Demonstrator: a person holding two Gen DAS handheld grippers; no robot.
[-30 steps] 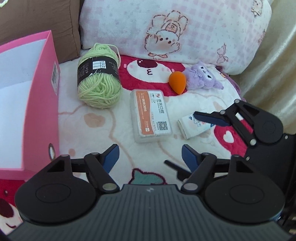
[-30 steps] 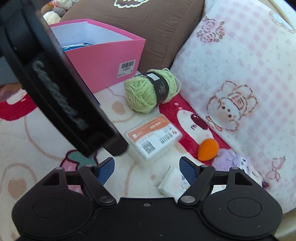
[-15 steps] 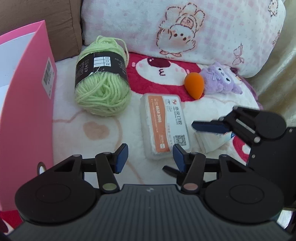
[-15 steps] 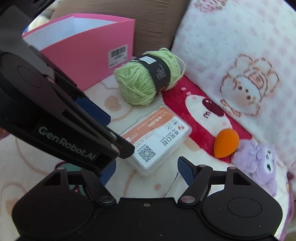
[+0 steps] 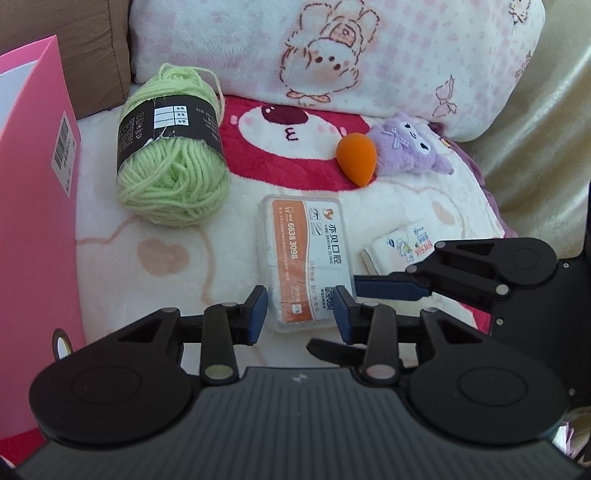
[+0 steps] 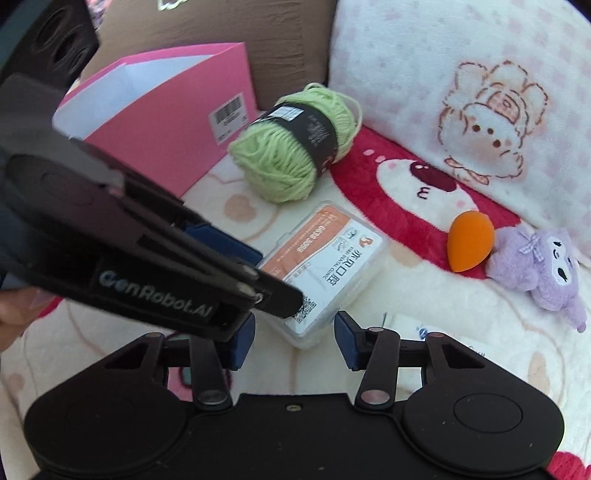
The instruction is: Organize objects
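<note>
Covering the whole surface is a fleecy cartoon blanket [image 5: 173, 266], cream with red bear patches, and propped at its far edge are a pink-checked bunny pillow [image 5: 369, 55] and a brown cushion [image 6: 236, 26]. Next in bulk comes the pink box [image 5: 33, 229], standing open at the left with a barcode sticker on its side. Near its corner lies the green yarn ball [image 5: 173, 173] in its black paper band. Toward the middle of the blanket sits the clear plastic case [image 5: 306, 254] with the orange dental-clinic label, lying flat.

Both grippers are down at that case's near end. The left gripper [image 5: 301, 312] has just been drawing its jaws in; the blue pads now stand close on either side of the case's near end, and I cannot tell whether they actually press it. The right gripper [image 6: 295, 339] has also just been narrowing, jaws part-spread just beside the same end of the case; its left finger is hidden behind the other tool, so I cannot tell whether anything is pinched.

Off to the right rest a purple plush toy [image 6: 543, 266], touching it an orange makeup sponge [image 6: 469, 243], and a small tissue pack [image 5: 402, 243] lying behind the right tool's finger
</note>
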